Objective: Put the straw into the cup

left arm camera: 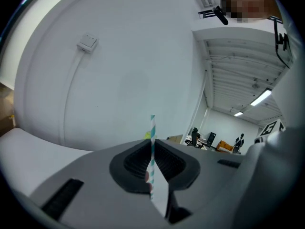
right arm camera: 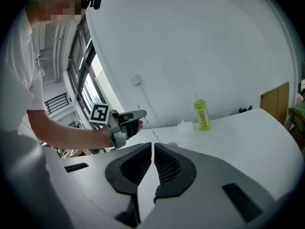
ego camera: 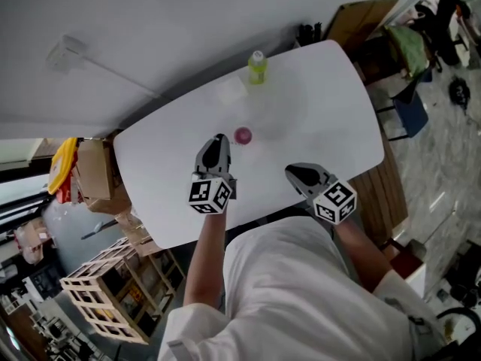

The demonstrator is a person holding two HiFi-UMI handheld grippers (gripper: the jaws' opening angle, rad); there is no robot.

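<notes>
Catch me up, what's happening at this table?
A person stands at a white table with a gripper in each hand. The left gripper is shut on a striped straw and hangs just beside the pink cup. The right gripper is shut on nothing, near the table's edge. A green bottle stands further back. The straw doesn't look to be in the cup yet.

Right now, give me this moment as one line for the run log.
left gripper: shut on straw | right gripper: shut, empty | cup: on table, straw not in yet

Smooth white table; striped paper straw; plastic bottle
</notes>
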